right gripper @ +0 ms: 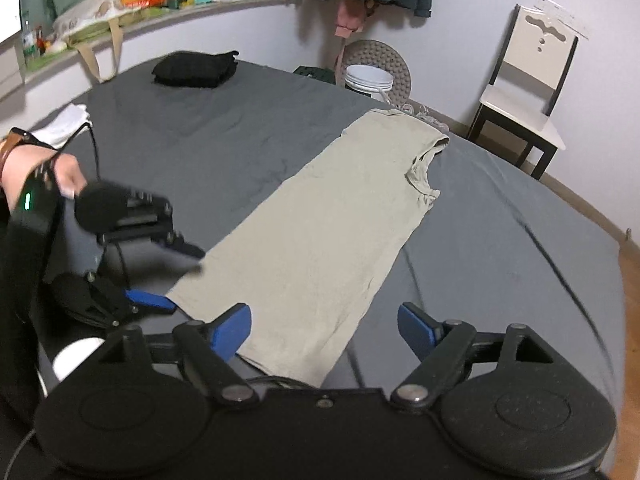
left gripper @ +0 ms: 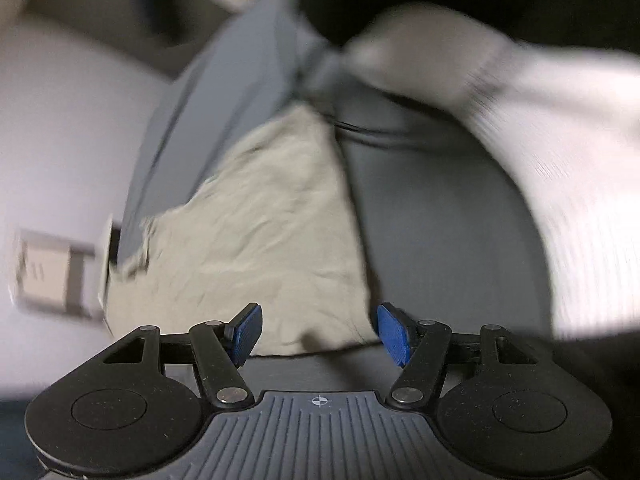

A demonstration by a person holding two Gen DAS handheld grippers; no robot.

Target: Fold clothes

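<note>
A beige sleeveless top (right gripper: 332, 216) lies flat on the grey bed (right gripper: 208, 140), already narrowed into a long strip, so the lengthwise folds look done; what seems left is to fold it across its length into a compact stack. A folded black garment (right gripper: 196, 69) sits at the far left of the bed and a white cloth (right gripper: 66, 122) lies near the left edge, which suggests other pieces are finished, though I cannot tell that for certain. The top's long axis runs from near centre to far right: its hem end lies close to both grippers and its neck and armhole end points toward the chair (right gripper: 528, 92) by the wall. The right gripper (right gripper: 324, 330) hovers over the near hem corner with its jaws spread, pinching nothing. The left gripper (left gripper: 318, 330) is also spread and empty, just beside the hem's left corner; its own view is blurred.
</note>
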